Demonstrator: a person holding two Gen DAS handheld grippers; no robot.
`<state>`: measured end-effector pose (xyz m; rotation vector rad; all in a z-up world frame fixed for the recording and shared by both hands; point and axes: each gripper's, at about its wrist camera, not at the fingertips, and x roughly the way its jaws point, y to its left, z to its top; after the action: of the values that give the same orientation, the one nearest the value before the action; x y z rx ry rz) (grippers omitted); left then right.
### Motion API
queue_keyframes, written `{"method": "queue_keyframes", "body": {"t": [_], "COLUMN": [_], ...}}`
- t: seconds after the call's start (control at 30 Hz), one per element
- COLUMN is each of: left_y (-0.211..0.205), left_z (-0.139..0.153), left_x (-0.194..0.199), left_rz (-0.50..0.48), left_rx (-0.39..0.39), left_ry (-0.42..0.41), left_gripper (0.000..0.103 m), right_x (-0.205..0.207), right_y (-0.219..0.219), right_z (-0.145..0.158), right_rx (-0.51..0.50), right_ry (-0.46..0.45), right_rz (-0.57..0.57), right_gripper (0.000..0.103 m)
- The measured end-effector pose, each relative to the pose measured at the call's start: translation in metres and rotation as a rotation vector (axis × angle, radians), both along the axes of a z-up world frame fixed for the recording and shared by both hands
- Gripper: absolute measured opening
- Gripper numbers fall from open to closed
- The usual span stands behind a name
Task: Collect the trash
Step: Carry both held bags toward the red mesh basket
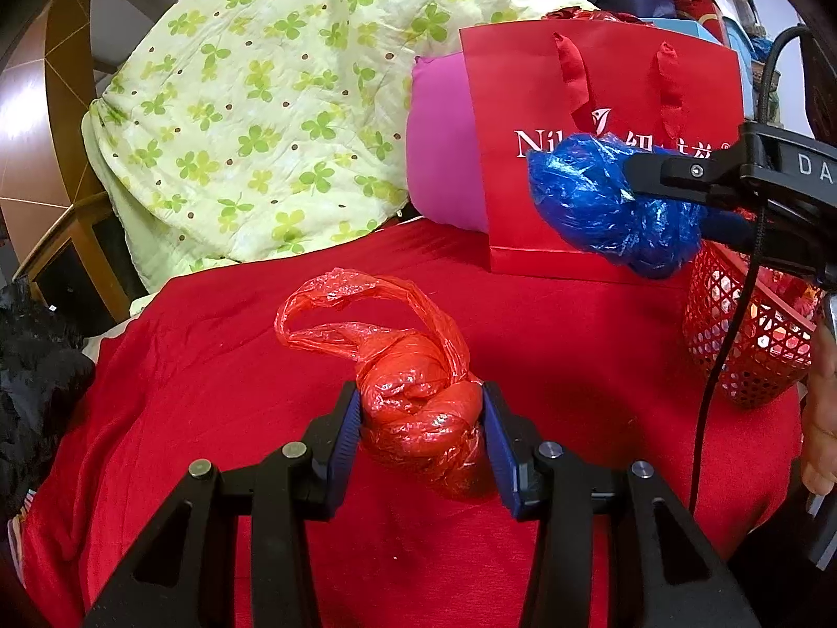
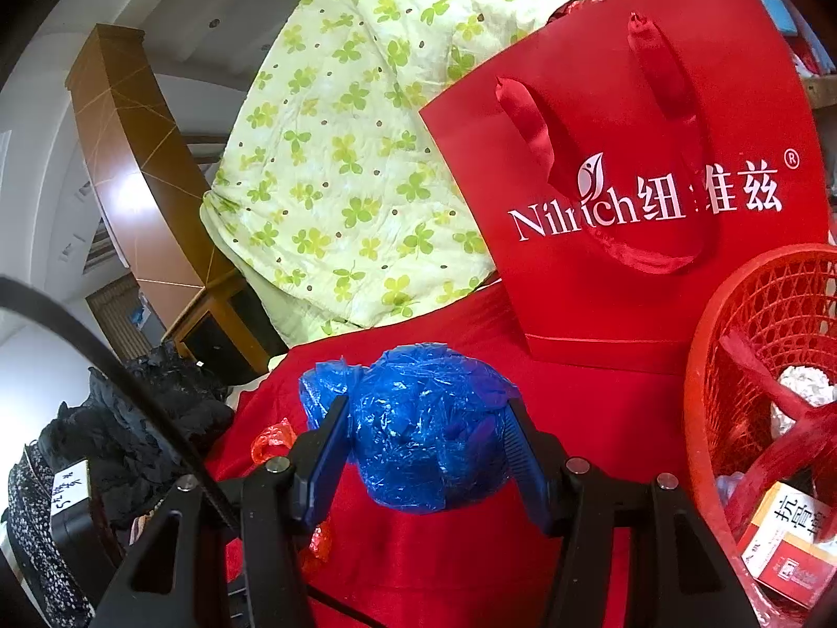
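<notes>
Your left gripper (image 1: 421,434) is clamped on a knotted red plastic bag (image 1: 418,413), both blue pads pressed against the wad, with the bag's loose handle loops trailing away from you over the red cloth (image 1: 209,418). The wad sits low over the middle of that cloth, toward its near edge.

Your right gripper (image 2: 426,445) holds a crumpled blue plastic bag (image 2: 418,429) between its pads, jaws about half spread around the bundle. In the left wrist view that blue bag (image 1: 601,204) hangs in the air in front of the red paper gift bag (image 1: 601,104), just beside the red mesh basket (image 1: 743,335) and above the cloth's far right corner.

The gift bag stands upright at the far edge of the cloth, white lettering facing you, ribbon handles drooping down its front. The basket (image 2: 732,366) stands just right of it, at the cloth's right edge, and already holds a small printed box (image 2: 790,549), a crumpled white wad (image 2: 805,387) and some red plastic. Behind the cloth's far left corner a green clover-print quilt (image 1: 261,104) is piled high, with a pink cushion (image 1: 444,157) wedged between it and the gift bag. Dark clothing (image 2: 131,418) lies heaped off the left edge
</notes>
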<state>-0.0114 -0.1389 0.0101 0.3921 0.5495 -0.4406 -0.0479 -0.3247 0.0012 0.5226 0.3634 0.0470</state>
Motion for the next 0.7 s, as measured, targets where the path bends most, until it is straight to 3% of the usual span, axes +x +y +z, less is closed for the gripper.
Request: {"method": "queue_keyframes", "body": {"t": [0.7], "left_y": [-0.006], "left_z": [0.003], "left_x": [-0.023], "left_rz": [-0.010], "left_rx": [0.008], "left_ry": [-0.022], "left_gripper": [0.047], "right_x": [-0.004], "right_y": [0.001], "right_z": [0.007], "right_rx": [-0.054], "right_ry": [-0.032], "right_rz": [-0.023], "right_gripper": [0.060]}}
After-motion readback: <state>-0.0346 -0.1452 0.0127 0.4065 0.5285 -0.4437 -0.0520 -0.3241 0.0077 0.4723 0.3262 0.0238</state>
